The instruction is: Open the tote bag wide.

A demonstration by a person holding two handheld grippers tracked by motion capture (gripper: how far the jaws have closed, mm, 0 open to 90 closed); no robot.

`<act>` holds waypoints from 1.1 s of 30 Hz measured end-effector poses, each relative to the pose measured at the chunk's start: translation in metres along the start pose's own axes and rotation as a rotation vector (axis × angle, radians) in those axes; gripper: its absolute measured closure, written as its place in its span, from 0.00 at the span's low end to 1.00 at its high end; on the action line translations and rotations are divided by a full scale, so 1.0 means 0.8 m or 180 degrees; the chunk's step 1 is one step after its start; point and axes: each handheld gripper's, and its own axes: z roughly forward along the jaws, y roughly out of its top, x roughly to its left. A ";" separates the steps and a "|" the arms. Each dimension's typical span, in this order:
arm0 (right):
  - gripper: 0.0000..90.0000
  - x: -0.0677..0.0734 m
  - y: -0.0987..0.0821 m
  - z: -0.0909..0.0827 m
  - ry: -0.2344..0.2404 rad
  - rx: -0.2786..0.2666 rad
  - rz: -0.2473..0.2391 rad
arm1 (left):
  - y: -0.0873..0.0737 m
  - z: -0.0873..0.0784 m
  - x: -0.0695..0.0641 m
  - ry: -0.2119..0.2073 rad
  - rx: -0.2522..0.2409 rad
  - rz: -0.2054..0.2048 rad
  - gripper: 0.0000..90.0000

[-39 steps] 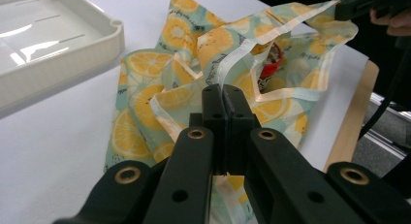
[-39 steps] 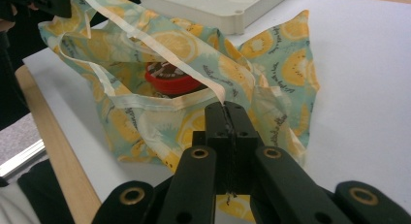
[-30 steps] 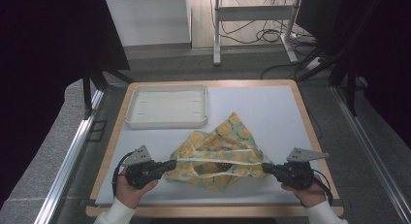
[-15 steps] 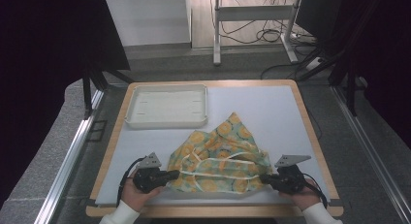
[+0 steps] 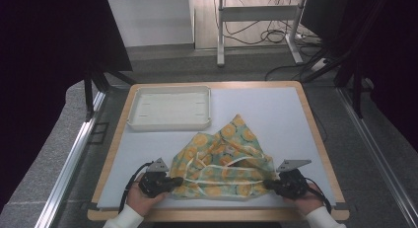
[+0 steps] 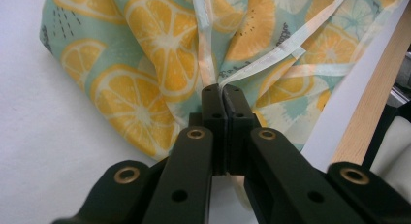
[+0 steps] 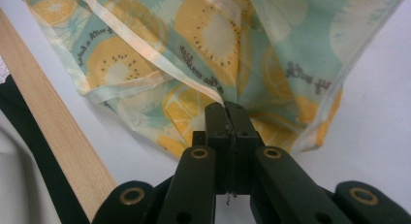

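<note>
Low in the high view, the citrus-print cloth (image 5: 224, 164) lies crumpled on the pale table (image 5: 276, 109), below and to the right of the white tray (image 5: 170, 108). The left gripper (image 5: 170, 181) pinches its lower-left edge with jaws clamped together, while the right gripper (image 5: 270, 184) nips the lower-right edge just as tightly.

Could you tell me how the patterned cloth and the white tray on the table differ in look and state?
The cloth is teal with orange-slice prints and cream ties; the tray is plain white. The cloth lies crumpled near the table's front edge, while the tray sits flat toward the back left. The cloth is clamped at both ends by the left gripper and the right gripper; the tray is untouched. Both rest on the same table.
</note>
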 end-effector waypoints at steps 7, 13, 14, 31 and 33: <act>0.70 0.013 0.005 -0.011 -0.0065 -0.0223 -0.0170 | 0.002 -0.016 -0.010 0.0025 -0.0271 0.0178 0.62; 0.58 0.019 0.013 -0.032 -0.0176 -0.0572 -0.0154 | 0.008 -0.035 -0.015 -0.0035 -0.0539 0.0221 0.40; 0.57 0.019 0.015 -0.037 -0.0192 -0.0644 -0.0134 | 0.010 -0.038 -0.016 -0.0044 -0.0580 0.0227 0.39; 0.56 0.025 0.076 -0.045 -0.0264 -0.0943 -0.0169 | 0.069 -0.044 -0.007 0.0132 -0.0825 0.0059 0.48; 0.56 0.022 0.090 -0.041 -0.0271 -0.0952 -0.0143 | 0.082 -0.039 -0.002 0.0132 -0.0801 0.0023 0.48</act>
